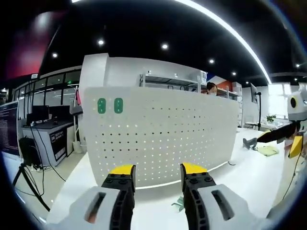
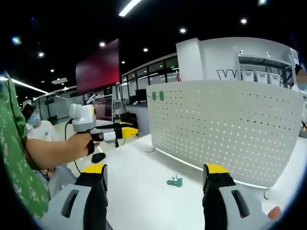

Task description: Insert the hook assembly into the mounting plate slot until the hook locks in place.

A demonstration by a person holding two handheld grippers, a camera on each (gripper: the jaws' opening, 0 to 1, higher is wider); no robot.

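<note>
A white perforated mounting plate [image 1: 163,134] stands upright on the white table [image 1: 249,182], with two small green pieces [image 1: 110,106] near its top left corner. In the right gripper view the plate [image 2: 225,129] stands ahead to the right. A small green hook assembly [image 2: 175,181] lies on the table in front of it, a little beyond and between my jaws. My left gripper [image 1: 157,175] is open and holds nothing; a bit of the green hook [image 1: 178,205] peeks out low by its right jaw. My right gripper [image 2: 155,172] is open with nothing in it. A hand holds the left gripper [image 2: 117,132] at the left.
The right gripper [image 1: 268,137] reaches in from the right edge. A tripod [image 1: 26,177] and a desk with monitors [image 1: 43,122] stand left of the table. A person [image 1: 211,87] shows behind the plate. A green sleeve [image 2: 14,158] covers the left edge.
</note>
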